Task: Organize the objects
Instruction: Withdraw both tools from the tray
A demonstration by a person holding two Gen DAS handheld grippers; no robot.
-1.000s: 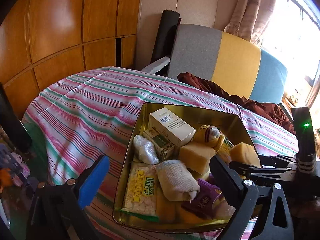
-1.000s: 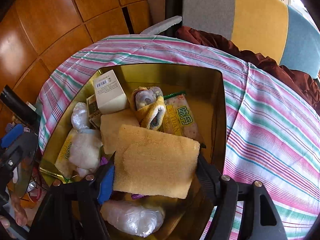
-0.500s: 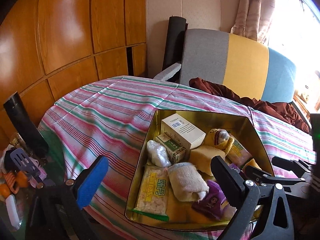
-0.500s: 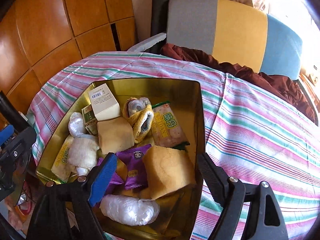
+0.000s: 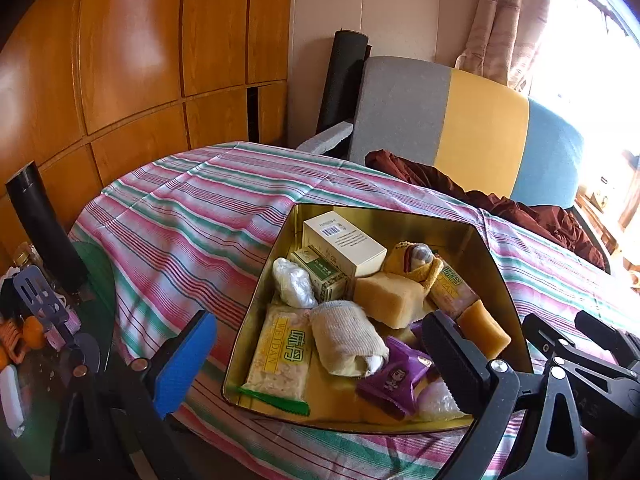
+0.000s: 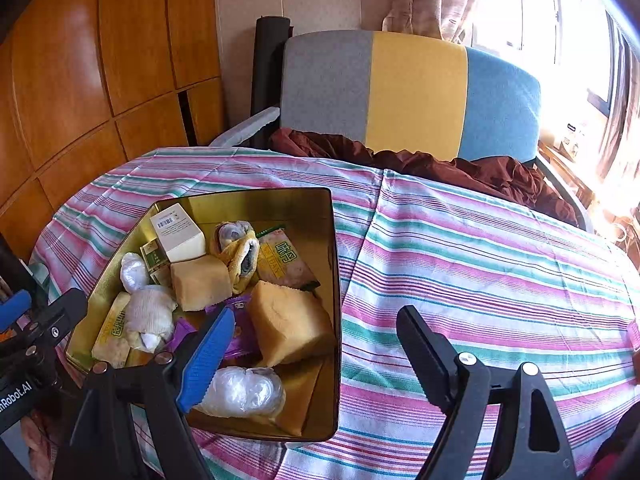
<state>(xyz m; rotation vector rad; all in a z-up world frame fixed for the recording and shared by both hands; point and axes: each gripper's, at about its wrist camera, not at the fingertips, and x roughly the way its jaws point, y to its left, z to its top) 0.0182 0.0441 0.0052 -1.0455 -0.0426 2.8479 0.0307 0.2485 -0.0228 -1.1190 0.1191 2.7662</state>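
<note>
We saw the right hand-held gripper (image 6: 312,348) spread wide with nothing between its jaws, hovering over the near right edge of the gold metal tin (image 6: 335,264) that sat on the table under a pink, green and white striped cloth (image 6: 480,264). The task's thing, a yellow sponge block (image 6: 290,322), lay inside the tin at about ten o'clock from that hand-held gripper, just beyond its blue pad, its long axis running from eight o'clock up to two o'clock and one end leaning against the tin's right wall. We judged the right hand nearer to it than the left.

The left hand-held gripper (image 5: 320,354) was likewise spread and empty, hanging over the tin's near left corner; from there the sponge block (image 5: 482,326) showed at two o'clock, half hidden behind the black finger.

Around the sponge crowded a purple snack packet (image 6: 240,332), a clear plastic-wrapped bundle (image 6: 240,392), a smaller tan sponge cube (image 6: 200,282) and a rolled white cloth (image 6: 150,314). A white cardboard box (image 6: 178,232) stood at the far end. We reckoned the tin's tall right wall and the plastic bundle would hamper any move among these things.
</note>
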